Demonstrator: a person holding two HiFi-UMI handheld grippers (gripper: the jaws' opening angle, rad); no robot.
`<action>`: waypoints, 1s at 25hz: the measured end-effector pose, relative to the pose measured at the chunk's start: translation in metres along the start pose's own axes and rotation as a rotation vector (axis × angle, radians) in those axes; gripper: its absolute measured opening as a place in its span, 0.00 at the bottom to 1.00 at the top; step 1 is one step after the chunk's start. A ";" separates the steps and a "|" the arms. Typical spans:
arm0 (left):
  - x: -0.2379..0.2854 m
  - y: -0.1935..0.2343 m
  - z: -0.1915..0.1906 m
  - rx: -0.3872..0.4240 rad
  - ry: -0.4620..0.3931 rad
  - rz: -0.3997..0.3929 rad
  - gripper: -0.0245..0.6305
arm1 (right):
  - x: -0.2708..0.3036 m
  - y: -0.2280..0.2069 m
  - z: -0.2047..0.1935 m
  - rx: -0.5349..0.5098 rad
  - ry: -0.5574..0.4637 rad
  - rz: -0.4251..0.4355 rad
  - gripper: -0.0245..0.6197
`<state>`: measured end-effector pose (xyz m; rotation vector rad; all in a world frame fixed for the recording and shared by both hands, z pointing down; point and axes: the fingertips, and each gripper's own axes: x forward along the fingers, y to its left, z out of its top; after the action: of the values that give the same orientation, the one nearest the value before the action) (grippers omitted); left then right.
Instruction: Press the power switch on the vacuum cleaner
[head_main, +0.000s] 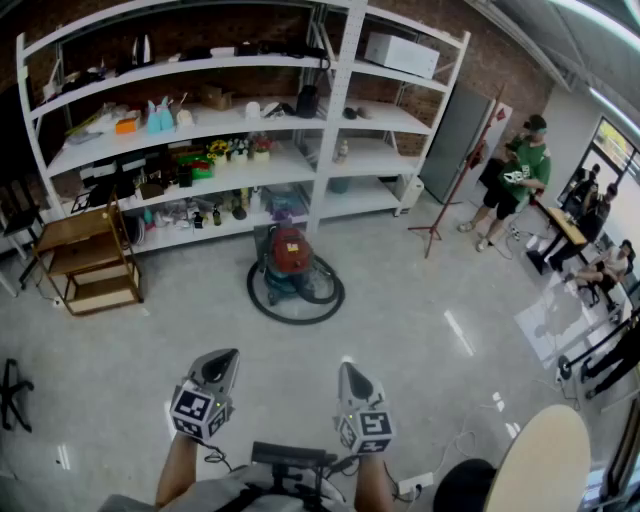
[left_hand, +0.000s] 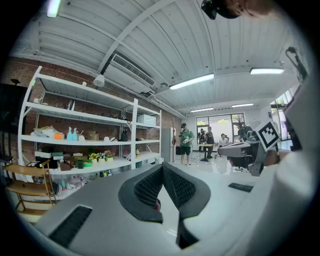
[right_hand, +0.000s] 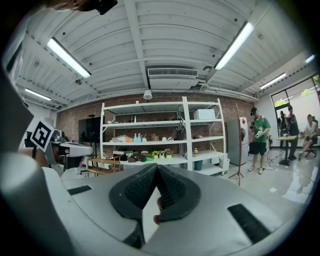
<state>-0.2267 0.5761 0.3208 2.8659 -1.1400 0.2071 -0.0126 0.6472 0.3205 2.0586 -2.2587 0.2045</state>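
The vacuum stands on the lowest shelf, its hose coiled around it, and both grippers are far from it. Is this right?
Not quite. In the head view the vacuum stands on the floor before the shelves. The rest holds.

Bright ceiling tubes — fisheye-warped edges

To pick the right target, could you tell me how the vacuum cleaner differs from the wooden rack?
The vacuum cleaner is red-topped, the wooden rack brown. A black hose rings the vacuum cleaner, nothing the wooden rack. Both stand on the floor.
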 end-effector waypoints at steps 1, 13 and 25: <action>0.000 0.001 0.000 0.003 0.003 0.000 0.05 | 0.001 0.000 0.000 -0.001 0.003 -0.001 0.05; -0.001 0.021 -0.001 0.004 0.006 -0.005 0.05 | 0.013 0.013 0.006 0.020 -0.005 -0.001 0.05; -0.006 0.056 -0.007 -0.002 -0.001 -0.021 0.05 | 0.033 0.041 0.001 0.017 0.010 -0.024 0.05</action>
<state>-0.2704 0.5397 0.3264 2.8754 -1.1088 0.2041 -0.0569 0.6181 0.3224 2.0872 -2.2333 0.2329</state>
